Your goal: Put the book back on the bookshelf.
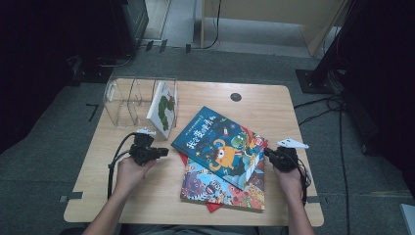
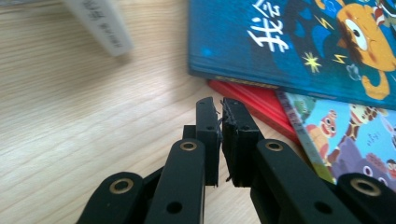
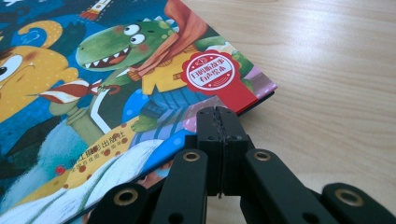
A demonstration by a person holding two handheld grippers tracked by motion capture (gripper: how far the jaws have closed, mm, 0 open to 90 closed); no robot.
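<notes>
Wooden table [image 1: 147, 186] – both grippers' jaws closed, empty; right gripper [image 3: 218, 112] at blue book [image 3: 93, 70] corner.

A blue picture book [image 1: 220, 145] lies flat and askew atop two other books [image 1: 222, 188]

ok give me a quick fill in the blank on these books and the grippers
The blue picture book lies on ___ of the colourful picture book.
The white book stands in the clear ___ rack.
The left gripper and the right gripper both have ___ jaws.

Missing words: top; plastic; shut
</notes>
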